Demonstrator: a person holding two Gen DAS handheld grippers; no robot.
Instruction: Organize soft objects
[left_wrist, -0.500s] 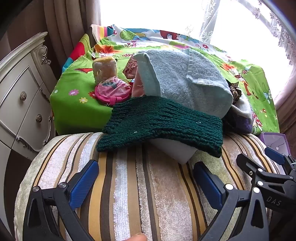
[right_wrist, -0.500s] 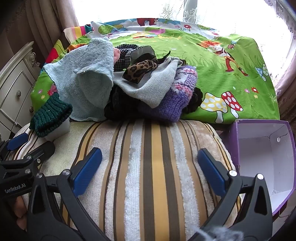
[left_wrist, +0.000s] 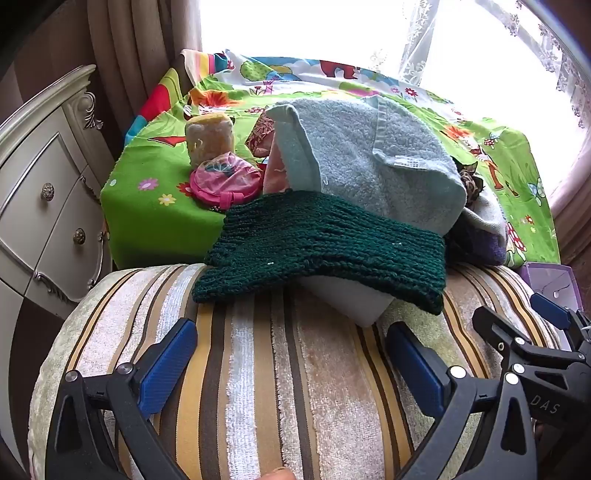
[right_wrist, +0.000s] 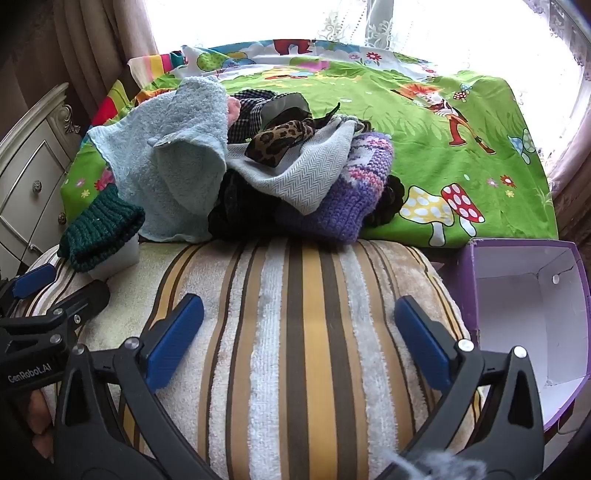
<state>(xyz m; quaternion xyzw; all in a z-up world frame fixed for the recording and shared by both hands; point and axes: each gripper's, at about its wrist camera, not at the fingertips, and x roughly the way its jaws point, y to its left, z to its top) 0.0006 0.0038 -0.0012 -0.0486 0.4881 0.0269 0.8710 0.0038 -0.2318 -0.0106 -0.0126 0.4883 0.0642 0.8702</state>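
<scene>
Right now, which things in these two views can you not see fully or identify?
- White block, left wrist view: mostly hidden under the green knit piece.
- Dark fabric, right wrist view: buried under the grey herringbone cloth; its kind is unclear.
- Purple box, right wrist view: its far side is cut off by the edge.
- Window: overexposed in both views.

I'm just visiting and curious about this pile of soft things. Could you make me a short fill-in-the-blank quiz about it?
1. The dark green knit is draped over a ____ block.
2. The box at the right has ____ outer walls.
3. Both the left gripper and the right gripper have their jaws ____.
4. The leopard-print piece lies on a ____ herringbone cloth.

Missing words: white; purple; open; grey
</scene>
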